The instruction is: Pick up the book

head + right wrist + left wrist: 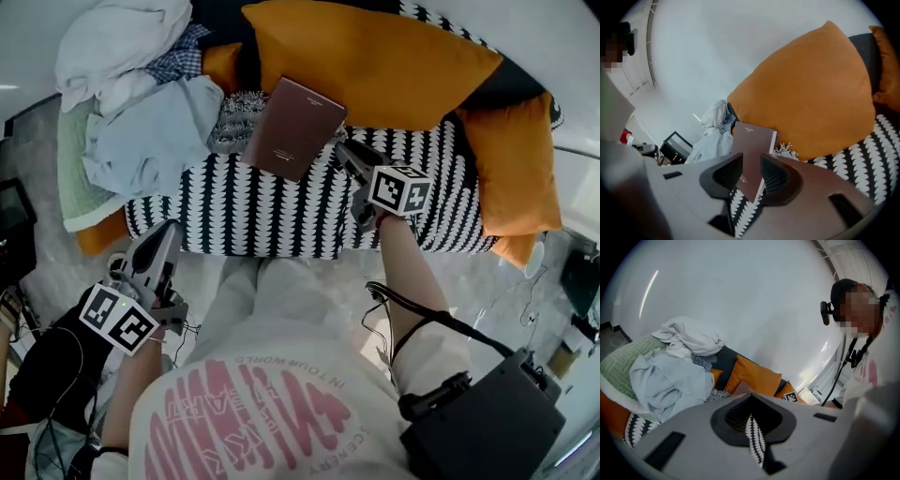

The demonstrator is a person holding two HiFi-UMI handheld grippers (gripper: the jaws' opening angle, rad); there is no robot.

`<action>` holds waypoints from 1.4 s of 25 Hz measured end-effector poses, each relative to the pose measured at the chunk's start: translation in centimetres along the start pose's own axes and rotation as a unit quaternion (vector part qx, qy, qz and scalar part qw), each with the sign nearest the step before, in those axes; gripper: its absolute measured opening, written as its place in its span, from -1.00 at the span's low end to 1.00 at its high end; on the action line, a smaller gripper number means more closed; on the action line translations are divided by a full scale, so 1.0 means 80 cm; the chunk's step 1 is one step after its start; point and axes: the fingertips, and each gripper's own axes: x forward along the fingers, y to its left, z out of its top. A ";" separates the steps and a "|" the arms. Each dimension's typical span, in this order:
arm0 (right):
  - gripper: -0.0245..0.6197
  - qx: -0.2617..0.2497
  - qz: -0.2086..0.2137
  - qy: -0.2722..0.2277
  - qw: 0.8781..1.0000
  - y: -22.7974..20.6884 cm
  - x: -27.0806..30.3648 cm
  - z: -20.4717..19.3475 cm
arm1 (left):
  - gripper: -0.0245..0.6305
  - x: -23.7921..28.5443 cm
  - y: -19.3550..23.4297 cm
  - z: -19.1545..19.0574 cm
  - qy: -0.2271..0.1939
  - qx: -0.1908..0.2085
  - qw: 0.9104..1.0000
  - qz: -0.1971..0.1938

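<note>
At seven o'clock my left gripper (pixel 161 246) hangs off the bed's edge, jaws together, empty. At one o'clock my right gripper (pixel 347 150) stands narrowly open, the brown book (pixel 293 127) just beyond its tips. The book lies at twelve on the patterned bedspread (pixel 262 211), against the orange pillow (pixel 366 61).

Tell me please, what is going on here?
A person holds a tool in each hand. The right tool, jaws apart, is lined up on the brown book lying on the patterned cover by an orange cushion, not gripping it yet. The left tool, jaws together, hangs back, empty.
</note>
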 end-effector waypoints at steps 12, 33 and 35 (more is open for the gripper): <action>0.18 0.036 0.028 0.074 0.996 -0.028 0.064 0.000 | -0.90 0.016 0.050 0.020 0.031 -0.054 0.997 0.046; -0.37 0.043 0.168 0.011 0.985 0.000 0.102 0.036 | -0.90 0.019 0.062 -0.016 0.044 -0.052 0.997 0.046; -0.39 0.017 0.176 0.006 0.984 0.008 0.093 0.048 | -0.90 0.025 0.057 -0.020 0.027 -0.051 0.998 0.030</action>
